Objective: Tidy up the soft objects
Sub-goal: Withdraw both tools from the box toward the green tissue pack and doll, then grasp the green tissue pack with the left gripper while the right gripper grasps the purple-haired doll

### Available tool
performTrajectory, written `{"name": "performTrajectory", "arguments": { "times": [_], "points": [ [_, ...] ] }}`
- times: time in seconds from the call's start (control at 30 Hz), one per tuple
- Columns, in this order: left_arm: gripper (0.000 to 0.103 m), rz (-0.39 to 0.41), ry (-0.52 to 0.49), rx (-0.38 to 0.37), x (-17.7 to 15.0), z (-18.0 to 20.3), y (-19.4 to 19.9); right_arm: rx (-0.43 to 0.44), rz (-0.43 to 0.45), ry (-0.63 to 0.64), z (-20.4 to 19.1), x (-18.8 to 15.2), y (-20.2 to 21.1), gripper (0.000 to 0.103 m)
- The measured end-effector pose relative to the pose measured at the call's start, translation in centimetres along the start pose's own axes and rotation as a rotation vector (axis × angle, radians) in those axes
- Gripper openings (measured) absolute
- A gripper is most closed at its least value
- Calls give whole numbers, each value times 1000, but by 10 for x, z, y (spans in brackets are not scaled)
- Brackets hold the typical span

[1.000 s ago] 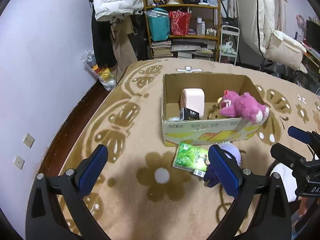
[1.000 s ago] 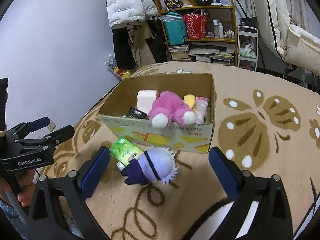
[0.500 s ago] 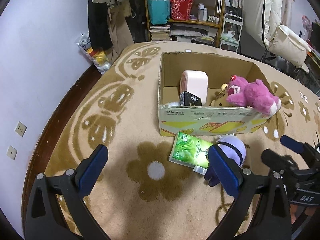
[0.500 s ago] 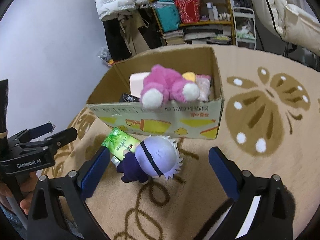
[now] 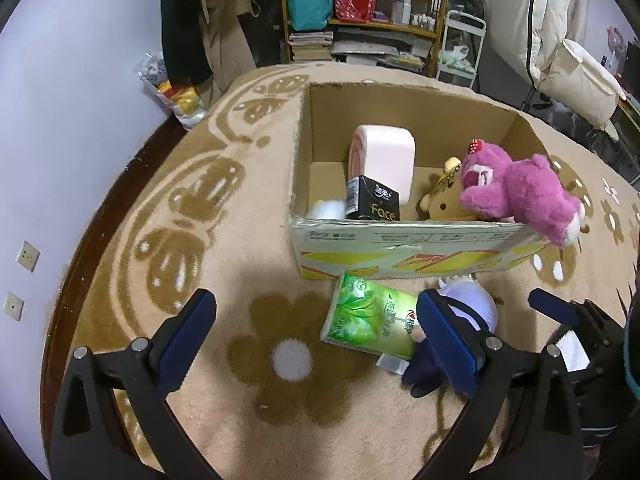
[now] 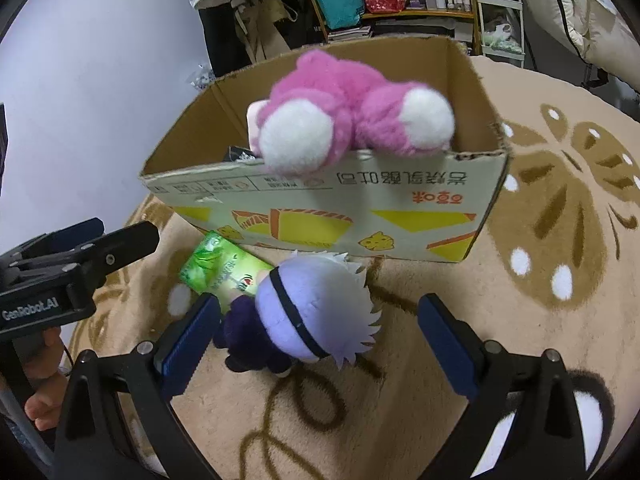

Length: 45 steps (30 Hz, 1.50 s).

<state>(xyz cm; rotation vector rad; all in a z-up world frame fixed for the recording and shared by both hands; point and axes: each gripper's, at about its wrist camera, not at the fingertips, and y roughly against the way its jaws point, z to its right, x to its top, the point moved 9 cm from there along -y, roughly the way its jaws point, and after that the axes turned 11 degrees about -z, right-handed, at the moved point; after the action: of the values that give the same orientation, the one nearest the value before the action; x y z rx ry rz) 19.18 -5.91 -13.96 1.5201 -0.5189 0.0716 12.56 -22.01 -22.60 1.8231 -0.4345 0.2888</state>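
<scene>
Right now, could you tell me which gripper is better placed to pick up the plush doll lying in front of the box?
Right. The right gripper is open with the plush doll between its fingers; the left gripper points at bare rug.

I see the doll [image 6: 316, 312] and tissue pack [image 5: 372, 320] lying before the box [image 5: 400, 244]; a bear [image 5: 516, 192] hangs over its rim.

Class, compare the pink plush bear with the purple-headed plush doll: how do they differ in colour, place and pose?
The pink plush bear is pink with white feet; the purple-headed plush doll has a pale lilac head, a black band and a dark body. The bear is in the cardboard box, draped over its front wall; the doll lies on the rug outside the box, between the open fingers of the right gripper. Both are soft toys.
</scene>
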Motion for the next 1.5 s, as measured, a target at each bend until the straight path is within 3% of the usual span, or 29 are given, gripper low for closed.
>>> {"name": "performTrajectory", "arguments": {
  "times": [0.57,0.77,0.87,1.3,1.5],
  "points": [
    [100,-104,-34,-80,1,21,-38,-7,-79,28,-2,6,-48,102],
    [100,-154,-41,-109,-4,26,-52,56,-111,47,-15,-2,-51,76],
    [100,-182,-34,-140,-7,26,-58,55,-108,65,-20,-3,-50,71],
    [99,-244,-67,-151,-16,36,-77,-18,-133,50,-20,-14,-45,70],
    [100,-278,-78,-152,-16,45,-87,-6,-143,43,-24,-11,-55,71]
  ]
}}
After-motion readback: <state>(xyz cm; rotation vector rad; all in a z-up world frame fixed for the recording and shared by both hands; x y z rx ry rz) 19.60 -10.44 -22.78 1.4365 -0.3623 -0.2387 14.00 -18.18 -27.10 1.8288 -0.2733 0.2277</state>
